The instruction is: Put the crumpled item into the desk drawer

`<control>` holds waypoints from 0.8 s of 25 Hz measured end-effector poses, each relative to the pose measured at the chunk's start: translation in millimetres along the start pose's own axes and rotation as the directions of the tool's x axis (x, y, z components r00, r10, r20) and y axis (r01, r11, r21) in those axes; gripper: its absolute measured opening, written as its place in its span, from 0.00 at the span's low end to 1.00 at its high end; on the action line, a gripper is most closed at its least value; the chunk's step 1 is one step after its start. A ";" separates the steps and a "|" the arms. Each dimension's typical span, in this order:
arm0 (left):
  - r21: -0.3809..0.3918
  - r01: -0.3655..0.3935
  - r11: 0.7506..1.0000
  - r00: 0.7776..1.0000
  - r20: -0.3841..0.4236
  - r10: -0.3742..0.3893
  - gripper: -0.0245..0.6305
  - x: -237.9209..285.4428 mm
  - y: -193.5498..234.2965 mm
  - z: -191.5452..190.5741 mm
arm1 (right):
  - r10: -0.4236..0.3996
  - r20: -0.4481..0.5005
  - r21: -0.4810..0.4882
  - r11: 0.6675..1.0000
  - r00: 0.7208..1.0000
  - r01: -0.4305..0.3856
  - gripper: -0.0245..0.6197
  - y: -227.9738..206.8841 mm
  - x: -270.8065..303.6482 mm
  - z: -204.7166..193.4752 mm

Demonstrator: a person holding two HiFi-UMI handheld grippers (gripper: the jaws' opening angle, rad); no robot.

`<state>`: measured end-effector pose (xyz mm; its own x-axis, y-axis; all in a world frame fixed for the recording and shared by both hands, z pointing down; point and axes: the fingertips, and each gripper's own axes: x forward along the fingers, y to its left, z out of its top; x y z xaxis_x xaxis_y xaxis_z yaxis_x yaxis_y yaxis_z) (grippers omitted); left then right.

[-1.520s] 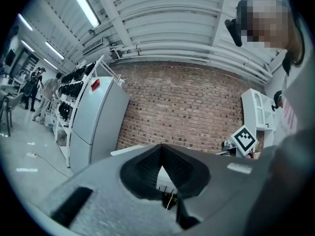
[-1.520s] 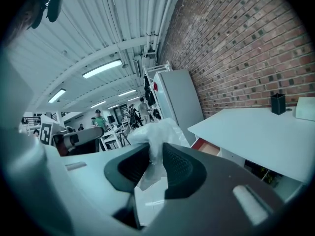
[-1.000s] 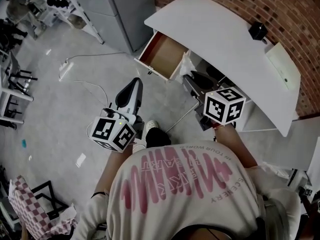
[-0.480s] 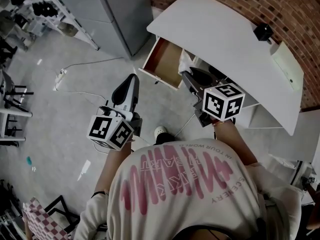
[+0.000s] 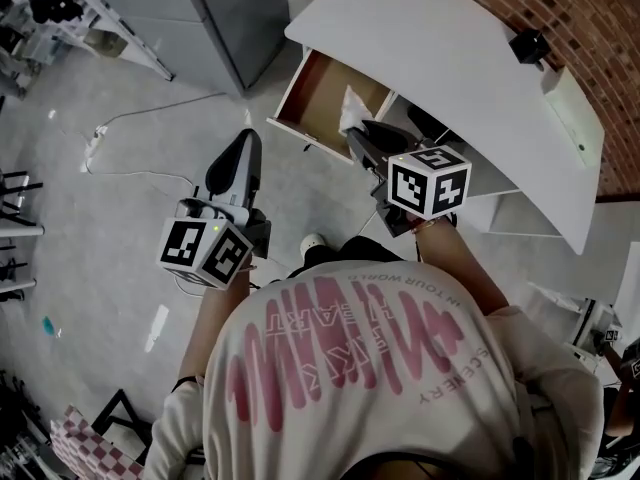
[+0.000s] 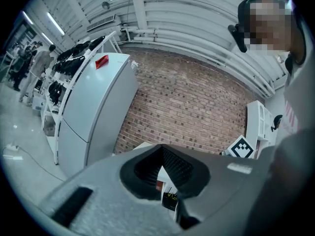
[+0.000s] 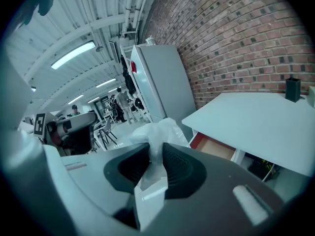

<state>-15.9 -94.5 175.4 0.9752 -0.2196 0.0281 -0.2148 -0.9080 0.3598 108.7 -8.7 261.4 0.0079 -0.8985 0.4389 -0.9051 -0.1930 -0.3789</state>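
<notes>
From the head view, we hold the right tool [image 5: 362,146] just before the open drawer [image 5: 318,96]. The drawer is a shallow box with a plain brown bottom, pulled out from under the smooth, curved white desk [image 5: 450,48]. The crumpled item [image 5: 352,111], a white, puckered wad, sticks out past the tool's tips by the drawer's right edge; we cannot tell whether it is inside or above. The left tool [image 5: 238,153] hangs well apart to the left, above the grey floor [image 5: 60,248].

In the left gripper view, the ribbed black pads [image 6: 177,166] meet at their tips, pressed together with nothing between them. A rough brick wall [image 6: 187,107] and a tall, smooth grey cabinet [image 6: 93,107] stand beyond.

In the right gripper view, the jaws pinch the item. It is thin, glossy white film, squeezed to a narrow neck between the ribbed pads and billowing into soft folds above them. The drawer's reddish-brown inside shows just beyond, beneath the desk's flat top.
</notes>
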 end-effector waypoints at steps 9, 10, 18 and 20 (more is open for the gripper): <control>-0.054 -0.036 0.998 0.998 -0.057 0.033 0.04 -2.5 23.5 -32.7 | -0.028 -0.190 0.027 0.999 0.981 0.033 0.19 -31.1 52.5 -62.8; -0.054 -0.039 0.998 0.997 -0.065 0.036 0.04 -2.1 25.4 -36.4 | -0.031 -0.212 0.023 0.999 0.977 0.037 0.20 -36.1 58.0 -69.9; -0.094 -0.092 0.991 0.989 -0.123 0.080 0.04 -0.5 53.3 -66.1 | -0.080 -0.382 0.023 0.995 0.921 0.096 0.19 -82.6 99.3 -132.4; -0.108 -0.105 0.989 0.986 -0.142 0.089 0.04 -2.6 60.0 -74.1 | -0.085 -0.421 0.033 0.994 0.903 0.108 0.19 -91.2 106.1 -145.9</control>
<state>-27.4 -122.0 266.0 0.9498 -0.2468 0.1922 -0.3089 -0.8362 0.4531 130.1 -28.9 461.4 -0.0953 -0.6290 0.7715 -0.8845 -0.3021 -0.3555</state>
